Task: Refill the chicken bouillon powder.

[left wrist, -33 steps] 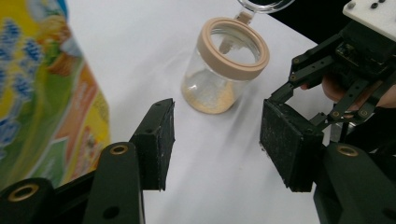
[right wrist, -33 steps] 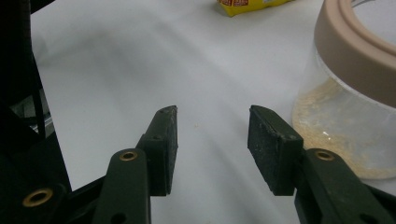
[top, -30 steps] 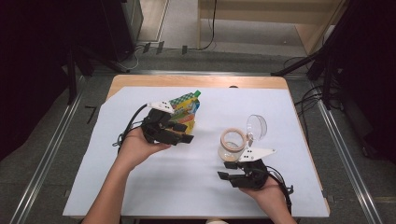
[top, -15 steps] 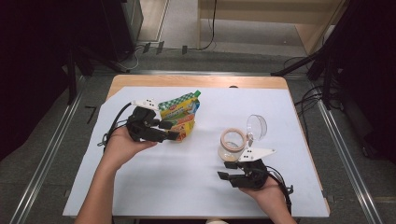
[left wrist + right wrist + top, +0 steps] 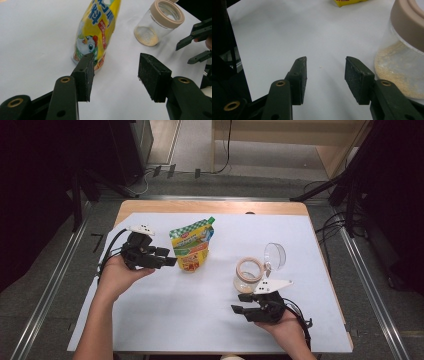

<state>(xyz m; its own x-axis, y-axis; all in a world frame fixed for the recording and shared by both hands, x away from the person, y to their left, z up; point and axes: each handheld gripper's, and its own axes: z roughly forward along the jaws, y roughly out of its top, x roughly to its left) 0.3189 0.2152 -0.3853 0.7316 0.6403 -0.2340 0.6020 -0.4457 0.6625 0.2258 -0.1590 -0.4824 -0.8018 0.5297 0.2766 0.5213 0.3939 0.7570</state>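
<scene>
Table [image 5: 210, 320], wooden top, overlaid with a white sheet across nearly its whole surface. Item one: yellow and green stand-up pouch [image 5: 192, 245], printed with a cartoon chicken, lying on the sheet left of centre, its green top edge toward the far side; in the left gripper view the pouch [image 5: 96, 35] lies ahead of the jaws, its bottom edge just beyond the tip of the left-hand jaw, whether touching it or not I cannot tell. Item two: clear glass jar [image 5: 248, 274] with a beige collar at the mouth, upright right of centre, well apart from the pouch, a thin layer of pale crumbs in its base; its clear hinged lid [image 5: 274, 256] stands swung open on the far right side. Left hand-held gripper [image 5: 170, 257], held in the person's left hand just left of the pouch, pointing at it across the table; jaws released, parted with nothing between the pads. Right hand-held gripper [image 5: 241, 303], held in the right hand at the near edge, just on the near side of the jar; jaws likewise released, bare sheet between them, the jar [image 5: 404, 50] close beside the right-hand jaw and apart from it.
</scene>
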